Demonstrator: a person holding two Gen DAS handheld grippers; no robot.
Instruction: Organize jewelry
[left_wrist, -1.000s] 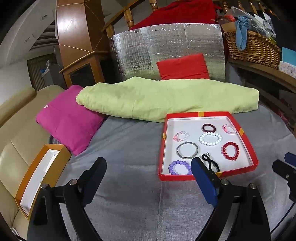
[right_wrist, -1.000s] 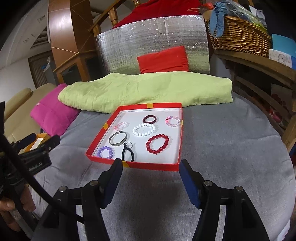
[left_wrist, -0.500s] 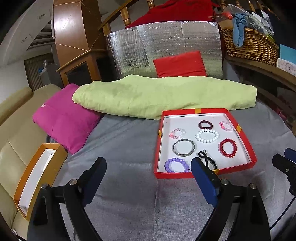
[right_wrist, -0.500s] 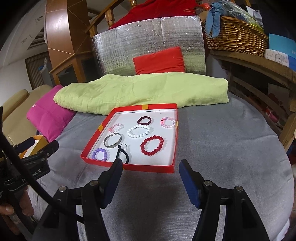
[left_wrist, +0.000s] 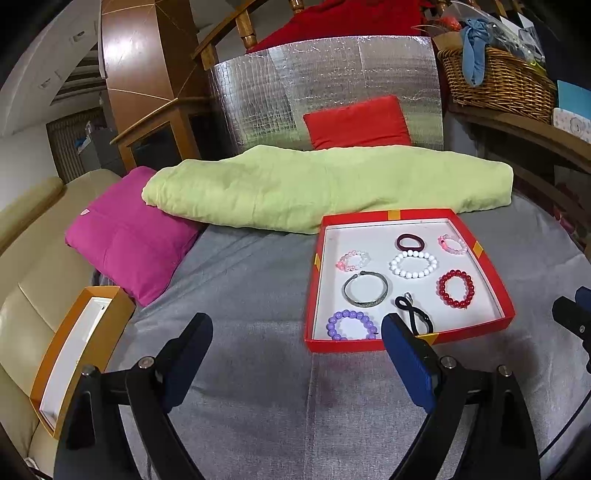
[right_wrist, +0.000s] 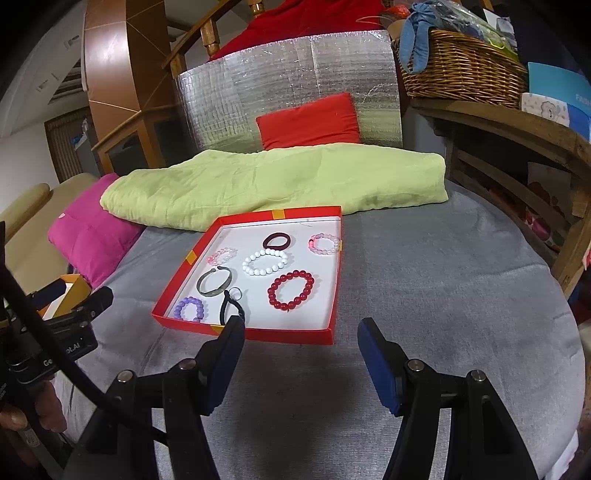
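A red tray (left_wrist: 489, 266) (right_wrist: 334, 288) with a white floor lies on the grey cloth. In it lie several bracelets: a red bead one (left_wrist: 456, 288) (right_wrist: 291, 290), a white bead one (left_wrist: 413, 264) (right_wrist: 265, 261), a purple bead one (left_wrist: 349, 324) (right_wrist: 190, 308), a silver bangle (left_wrist: 365, 290) (right_wrist: 215, 282), two pink ones (left_wrist: 352, 260) (left_wrist: 452, 244), plus a dark hair tie (left_wrist: 410, 242) and a black loop (left_wrist: 413, 317). My left gripper (left_wrist: 295, 347) hovers open near the tray's front left corner. Just short of the tray's front wall my right gripper (right_wrist: 301, 350) hangs open, nothing between its fingers.
An orange box (left_wrist: 55, 373) with a white lining sits at the left on the beige sofa. A magenta cushion (left_wrist: 125, 232), a green folded blanket (left_wrist: 325, 188) and a red cushion (left_wrist: 356, 122) lie behind the tray. A wicker basket (right_wrist: 461, 66) stands on a wooden shelf at the right.
Both views have drifted slightly, so the tray sits a little further left in each. The jaws stand as before and nothing in the tray has moved.
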